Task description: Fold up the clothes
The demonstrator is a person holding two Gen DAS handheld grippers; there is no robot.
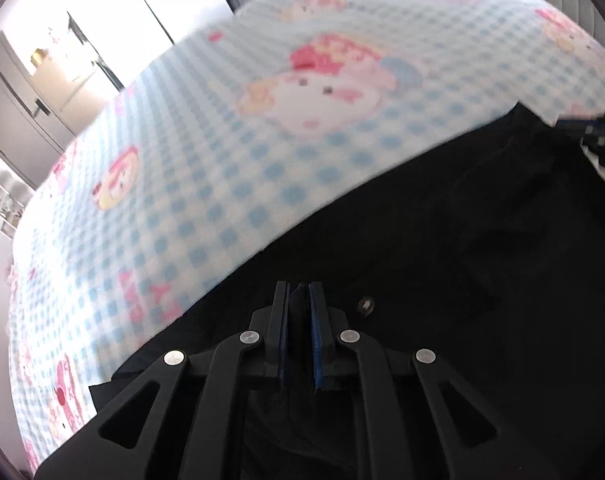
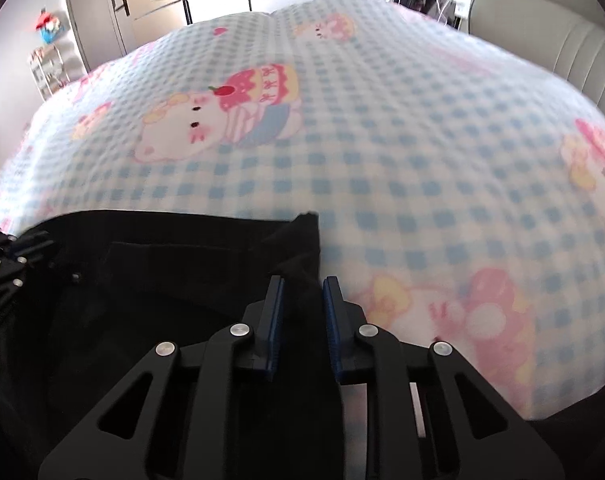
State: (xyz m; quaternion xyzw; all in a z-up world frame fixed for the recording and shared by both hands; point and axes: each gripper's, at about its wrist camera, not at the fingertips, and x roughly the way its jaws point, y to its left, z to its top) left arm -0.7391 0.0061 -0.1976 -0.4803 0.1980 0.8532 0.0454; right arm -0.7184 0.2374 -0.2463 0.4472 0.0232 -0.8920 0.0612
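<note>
A black garment [image 1: 462, 240] with a metal rivet [image 1: 365, 305] lies on a bed covered by a blue-checked cartoon sheet [image 1: 222, 160]. My left gripper [image 1: 299, 286] is shut on a fold of the black fabric at its near edge. In the right wrist view the same garment [image 2: 162, 272] shows a pocket seam, and its right corner rises toward my right gripper [image 2: 302, 280], which is shut on thick black fabric between its blue pads [image 2: 329, 308]. Each gripper appears at the edge of the other's view: the right one [image 1: 594, 128] and the left one [image 2: 6, 264].
The checked sheet [image 2: 422, 160] spreads far beyond the garment. A padded cream headboard [image 2: 562, 40] stands at the back right. Grey cupboard doors [image 2: 90, 20] and a small shelf rack [image 2: 46, 68] line the wall on the left, beside a bright window.
</note>
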